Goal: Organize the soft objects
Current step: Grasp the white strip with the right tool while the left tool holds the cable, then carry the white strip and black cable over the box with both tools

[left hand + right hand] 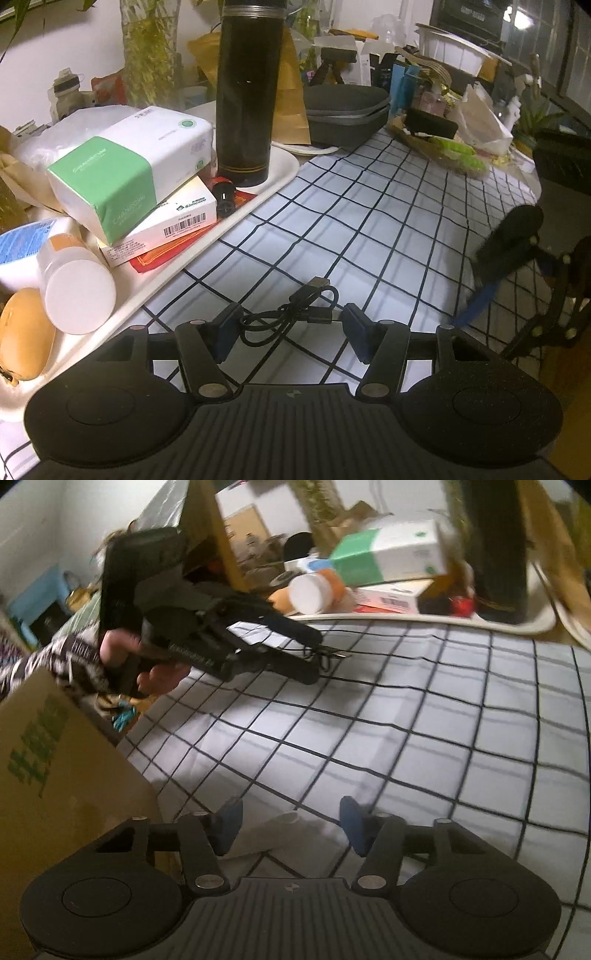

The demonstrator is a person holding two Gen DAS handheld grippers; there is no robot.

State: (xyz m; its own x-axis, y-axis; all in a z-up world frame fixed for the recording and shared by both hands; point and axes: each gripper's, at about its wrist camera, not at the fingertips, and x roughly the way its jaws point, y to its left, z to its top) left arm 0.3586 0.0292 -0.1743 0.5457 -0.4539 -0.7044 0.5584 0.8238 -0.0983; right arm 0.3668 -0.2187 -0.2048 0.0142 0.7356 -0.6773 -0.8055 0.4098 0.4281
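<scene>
Cable bundling just beginning

You're holding the left gripper [290, 334] half-open around the coiled USB cable [295, 314], grip unclear; the right gripper [290, 825] is hovering empty, jaws apart, over checked cloth [406, 738]. Beyond, the tray [258, 192] is sitting cluttered.

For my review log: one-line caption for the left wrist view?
Left tool straddling a coiled black USB cable on the checked tablecloth, beside a cluttered white tray.
</scene>
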